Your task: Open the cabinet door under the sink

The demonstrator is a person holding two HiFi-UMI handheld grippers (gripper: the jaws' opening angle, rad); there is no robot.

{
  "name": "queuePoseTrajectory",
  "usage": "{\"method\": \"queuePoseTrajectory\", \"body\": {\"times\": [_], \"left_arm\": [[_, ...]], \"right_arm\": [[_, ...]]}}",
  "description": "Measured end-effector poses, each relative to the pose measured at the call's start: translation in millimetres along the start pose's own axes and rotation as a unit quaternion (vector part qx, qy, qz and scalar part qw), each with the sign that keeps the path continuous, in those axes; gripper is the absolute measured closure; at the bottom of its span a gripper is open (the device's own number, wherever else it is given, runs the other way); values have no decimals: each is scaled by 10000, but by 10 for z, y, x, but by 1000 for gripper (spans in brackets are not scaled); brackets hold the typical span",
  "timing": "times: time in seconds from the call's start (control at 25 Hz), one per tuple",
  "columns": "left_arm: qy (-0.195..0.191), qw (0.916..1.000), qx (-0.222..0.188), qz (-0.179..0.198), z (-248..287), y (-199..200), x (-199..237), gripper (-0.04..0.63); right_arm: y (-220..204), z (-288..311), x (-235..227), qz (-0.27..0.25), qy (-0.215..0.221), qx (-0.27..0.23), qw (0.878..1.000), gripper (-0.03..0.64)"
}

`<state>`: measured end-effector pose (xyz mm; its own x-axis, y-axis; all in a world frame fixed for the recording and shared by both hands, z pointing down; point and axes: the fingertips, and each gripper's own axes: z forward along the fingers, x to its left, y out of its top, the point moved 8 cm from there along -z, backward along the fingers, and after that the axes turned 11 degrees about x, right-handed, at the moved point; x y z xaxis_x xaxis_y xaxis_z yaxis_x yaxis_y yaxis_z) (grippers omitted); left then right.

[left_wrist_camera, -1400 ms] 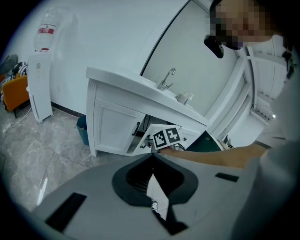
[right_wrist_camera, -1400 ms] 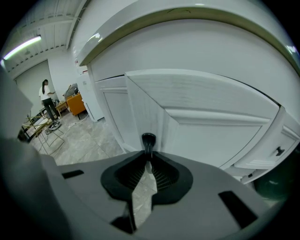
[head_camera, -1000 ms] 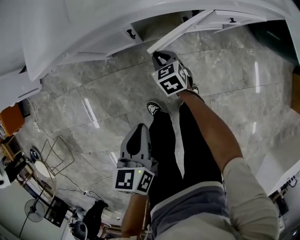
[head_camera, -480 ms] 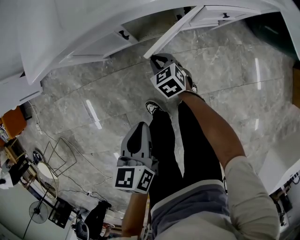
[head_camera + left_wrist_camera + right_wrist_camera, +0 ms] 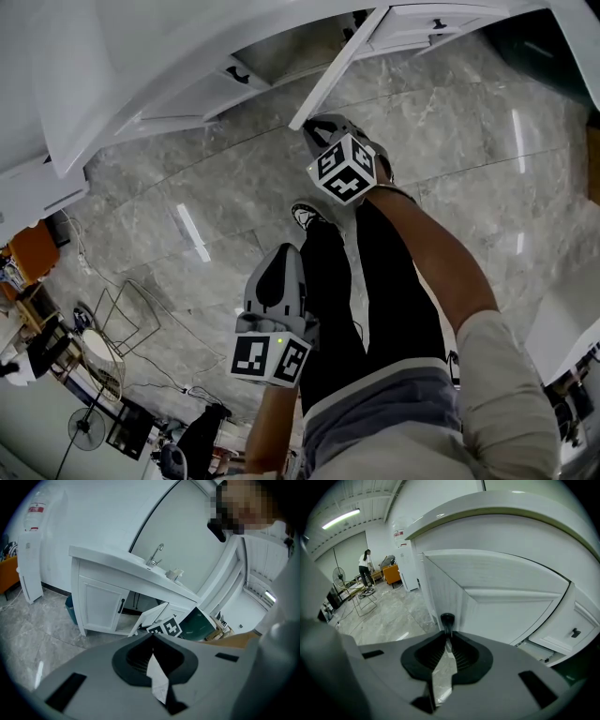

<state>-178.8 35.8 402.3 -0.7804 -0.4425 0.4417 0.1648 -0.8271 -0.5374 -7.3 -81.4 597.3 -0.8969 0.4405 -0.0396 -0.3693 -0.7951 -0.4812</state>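
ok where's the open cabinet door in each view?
Head view: open cabinet door at top centre, seen edge-on, slanting down to the right gripper.
Left gripper view: tilted white panel at centre, just above the jaws.
Right gripper view: fills the centre and right; its black handle is clamped in the jaws.
Shared landmark: the white countertop above the door.

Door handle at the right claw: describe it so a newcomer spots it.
Below the sink, the white cabinet has one door swung open. The small black handle at its free edge is pinched in the right claw; the left door's handle sits untouched.
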Motion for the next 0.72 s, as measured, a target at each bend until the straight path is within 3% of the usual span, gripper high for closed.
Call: {"method": "queuePoseTrajectory", "body": {"times": [0.72], "left_arm": [[-99,9990,361,223,204,-41,-196,595]], "right_arm": [[-414,-217,-68,-244,98,98,9996,563]]}}
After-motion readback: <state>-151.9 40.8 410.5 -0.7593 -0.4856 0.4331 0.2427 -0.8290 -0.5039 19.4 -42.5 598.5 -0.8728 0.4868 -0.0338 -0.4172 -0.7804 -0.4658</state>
